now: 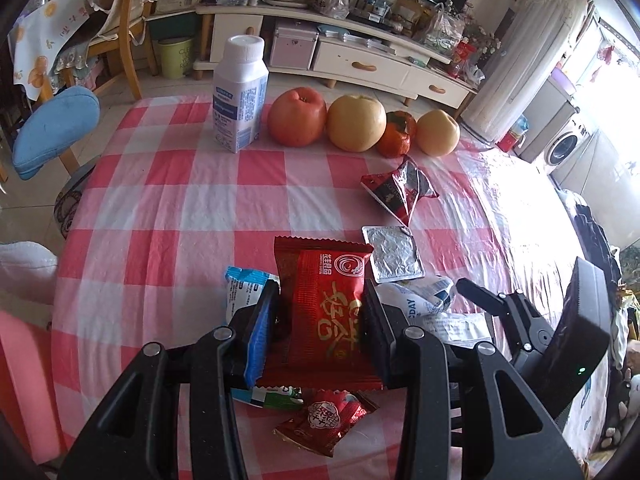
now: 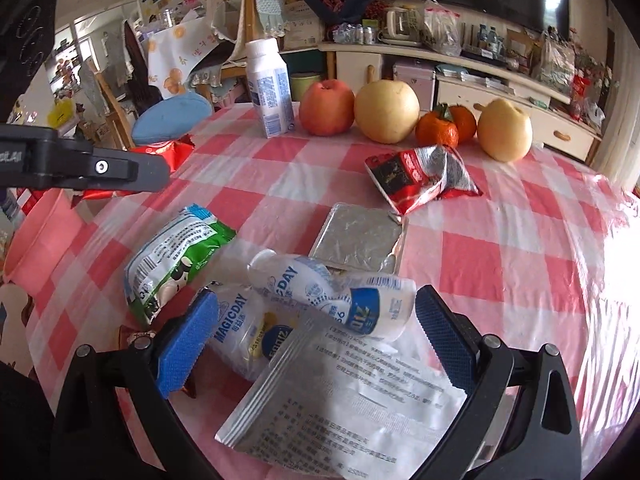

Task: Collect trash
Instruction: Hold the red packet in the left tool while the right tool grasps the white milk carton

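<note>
We hold the left gripper (image 1: 320, 320) with its fingers clamped on a red snack wrapper (image 1: 326, 312), which sits between the two pads, lifted clear of the table (image 1: 160, 208) with its pink checked cloth. Taking the white bottle (image 1: 240, 96) at the far edge as our landmark: beside it to the right stand an apple (image 1: 296, 116), a pear (image 1: 357, 122), tangerines (image 1: 396, 134) and a second pear (image 1: 438, 132) in a row. Nearer us than the bottle lie a crumpled red-and-silver bag (image 1: 400, 188) and a flat foil lid (image 1: 396, 254).

Our right gripper (image 2: 316, 344) has its fingers spread wide, gripping nothing; between them lie clear MAGICDAY pouches (image 2: 320, 300) and a silver sachet (image 2: 340, 400). A green-and-white milk bag (image 2: 172, 256) lies left of these, nearer than the bottle.
</note>
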`<move>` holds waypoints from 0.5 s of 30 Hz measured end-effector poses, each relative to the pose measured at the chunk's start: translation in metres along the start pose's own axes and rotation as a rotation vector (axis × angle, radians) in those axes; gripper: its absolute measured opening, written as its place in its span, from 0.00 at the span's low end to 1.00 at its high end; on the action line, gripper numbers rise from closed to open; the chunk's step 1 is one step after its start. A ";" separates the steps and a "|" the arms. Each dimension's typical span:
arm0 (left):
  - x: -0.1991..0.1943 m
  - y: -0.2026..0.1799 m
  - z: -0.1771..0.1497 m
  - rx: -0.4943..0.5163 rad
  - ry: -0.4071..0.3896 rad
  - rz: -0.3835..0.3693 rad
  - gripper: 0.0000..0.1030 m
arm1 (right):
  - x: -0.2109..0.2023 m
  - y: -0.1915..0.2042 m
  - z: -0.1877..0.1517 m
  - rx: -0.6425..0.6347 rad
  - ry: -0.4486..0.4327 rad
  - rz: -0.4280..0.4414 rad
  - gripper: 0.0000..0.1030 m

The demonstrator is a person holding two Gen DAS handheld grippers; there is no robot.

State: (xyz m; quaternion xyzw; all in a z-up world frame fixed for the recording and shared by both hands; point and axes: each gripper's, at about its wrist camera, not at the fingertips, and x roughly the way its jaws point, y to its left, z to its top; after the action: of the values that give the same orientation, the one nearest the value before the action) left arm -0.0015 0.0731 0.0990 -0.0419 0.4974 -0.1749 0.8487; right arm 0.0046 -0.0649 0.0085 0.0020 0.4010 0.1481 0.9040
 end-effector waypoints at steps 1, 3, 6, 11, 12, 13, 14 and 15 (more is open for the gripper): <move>-0.001 0.001 0.000 -0.002 -0.002 -0.002 0.42 | -0.001 -0.003 0.001 0.003 0.000 0.002 0.96; -0.003 0.003 0.000 -0.007 -0.010 -0.004 0.42 | 0.002 -0.012 0.003 0.044 0.013 0.013 0.96; -0.007 0.003 0.002 -0.007 -0.020 -0.008 0.42 | 0.011 -0.021 0.003 0.132 0.040 0.045 0.96; -0.010 -0.001 0.004 0.004 -0.033 -0.022 0.42 | 0.019 -0.009 0.007 0.158 0.043 0.023 0.96; -0.009 -0.002 0.003 0.005 -0.028 -0.027 0.42 | 0.020 -0.005 0.008 0.147 0.044 0.012 0.96; -0.008 -0.002 0.003 0.006 -0.024 -0.028 0.42 | 0.022 -0.001 0.008 0.136 0.047 -0.007 0.96; -0.007 -0.003 0.002 0.009 -0.019 -0.027 0.42 | 0.025 0.004 0.009 0.123 0.054 -0.037 0.96; -0.005 -0.003 0.002 0.017 -0.015 -0.023 0.42 | 0.028 0.005 0.008 0.116 0.059 -0.050 0.96</move>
State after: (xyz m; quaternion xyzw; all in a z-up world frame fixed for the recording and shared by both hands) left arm -0.0027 0.0715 0.1049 -0.0417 0.4892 -0.1884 0.8506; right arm 0.0271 -0.0512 -0.0055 0.0402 0.4353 0.1021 0.8936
